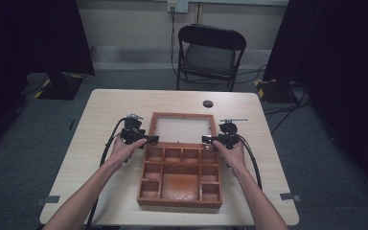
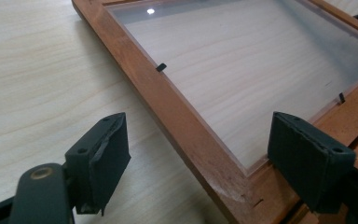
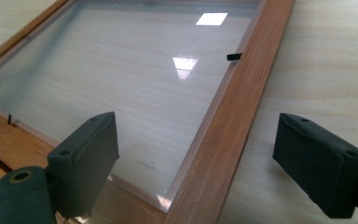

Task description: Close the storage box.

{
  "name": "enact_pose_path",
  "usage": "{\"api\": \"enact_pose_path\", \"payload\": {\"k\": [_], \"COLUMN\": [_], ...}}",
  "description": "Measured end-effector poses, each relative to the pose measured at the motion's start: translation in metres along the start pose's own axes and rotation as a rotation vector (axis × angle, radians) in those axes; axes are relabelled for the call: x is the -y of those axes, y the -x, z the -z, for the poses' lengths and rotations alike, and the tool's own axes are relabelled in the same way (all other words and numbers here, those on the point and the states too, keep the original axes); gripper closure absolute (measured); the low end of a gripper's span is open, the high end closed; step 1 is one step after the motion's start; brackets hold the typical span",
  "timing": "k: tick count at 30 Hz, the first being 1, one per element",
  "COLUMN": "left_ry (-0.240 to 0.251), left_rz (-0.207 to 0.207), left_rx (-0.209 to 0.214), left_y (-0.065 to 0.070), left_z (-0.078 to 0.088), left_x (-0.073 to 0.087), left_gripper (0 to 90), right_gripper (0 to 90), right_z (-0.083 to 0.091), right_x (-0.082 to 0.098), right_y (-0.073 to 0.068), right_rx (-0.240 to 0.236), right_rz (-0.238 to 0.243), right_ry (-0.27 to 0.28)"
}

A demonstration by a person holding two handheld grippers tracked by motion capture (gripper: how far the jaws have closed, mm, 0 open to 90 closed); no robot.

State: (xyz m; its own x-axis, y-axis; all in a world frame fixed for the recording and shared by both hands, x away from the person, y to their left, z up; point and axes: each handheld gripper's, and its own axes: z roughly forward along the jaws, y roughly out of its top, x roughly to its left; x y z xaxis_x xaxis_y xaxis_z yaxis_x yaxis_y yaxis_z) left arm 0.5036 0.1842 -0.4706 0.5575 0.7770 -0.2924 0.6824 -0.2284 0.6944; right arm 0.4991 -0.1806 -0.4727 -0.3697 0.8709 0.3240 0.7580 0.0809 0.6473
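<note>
Wooden compartment box (image 1: 179, 177) at the table's (image 1: 100, 110) centre, its glazed lid (image 1: 181, 128) folded open and lying flat on the far side. The lid's wooden frame is stiff and probably light, but its clear pane (image 2: 242, 70) looks fragile and slick, so the side rails near the hinge seem the safest hold. Left gripper (image 1: 146, 139) straddles the lid's left rail (image 2: 177, 126), jaws spread wide and gripping nothing; right gripper (image 1: 211, 140) straddles the right rail (image 3: 228, 126) likewise, released. Both forearms reach forward from the near edge, hands (image 1: 124, 148) level and mirrored on either side of the box.
</note>
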Motion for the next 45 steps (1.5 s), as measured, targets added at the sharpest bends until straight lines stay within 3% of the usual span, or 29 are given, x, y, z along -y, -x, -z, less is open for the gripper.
{"api": "enact_pose_path", "payload": {"k": [2, 3, 4, 9, 15, 26, 34, 42, 45], "left_ry": [0.004, 0.01, 0.007, 0.008, 0.014, 0.002, 0.009, 0.023, 0.028], "left_rz": [0.013, 0.022, 0.02, 0.039, 0.038, 0.051, 0.084, 0.015, 0.024], "left_rx": [0.003, 0.011, 0.016, 0.033, 0.081, 0.09, 0.134, 0.109, 0.107], "left_y": [0.0, 0.0, 0.0, 0.001, -0.004, -0.005, -0.006, -0.001, -0.001], "left_z": [-0.002, -0.003, -0.003, -0.006, -0.009, -0.01, -0.011, -0.007, -0.006], "left_x": [0.001, 0.001, 0.001, 0.002, 0.002, 0.002, 0.002, -0.002, -0.002], "left_gripper": [19.3, 18.9, 18.9, 19.0, 19.6, 19.2, 21.1, 22.9, 24.9], "right_gripper": [13.4, 13.3, 13.3, 10.7, 11.8, 12.3, 12.3, 12.4, 12.4], "right_z": [-0.003, -0.005, -0.006, -0.011, -0.016, -0.012, -0.008, -0.004, -0.003], "right_x": [0.001, 0.002, 0.002, 0.002, 0.003, 0.003, 0.003, -0.001, -0.002], "right_y": [0.002, 0.002, 0.0, -0.005, 0.002, -0.003, -0.007, -0.014, -0.015], "right_rx": [-0.037, -0.056, -0.076, -0.081, -0.156, -0.131, -0.101, -0.061, -0.054], "right_rz": [-0.066, -0.077, -0.076, -0.058, -0.115, -0.073, -0.032, 0.019, 0.033], "right_ry": [-0.013, -0.019, -0.019, -0.014, -0.037, -0.013, 0.014, 0.024, 0.03]}}
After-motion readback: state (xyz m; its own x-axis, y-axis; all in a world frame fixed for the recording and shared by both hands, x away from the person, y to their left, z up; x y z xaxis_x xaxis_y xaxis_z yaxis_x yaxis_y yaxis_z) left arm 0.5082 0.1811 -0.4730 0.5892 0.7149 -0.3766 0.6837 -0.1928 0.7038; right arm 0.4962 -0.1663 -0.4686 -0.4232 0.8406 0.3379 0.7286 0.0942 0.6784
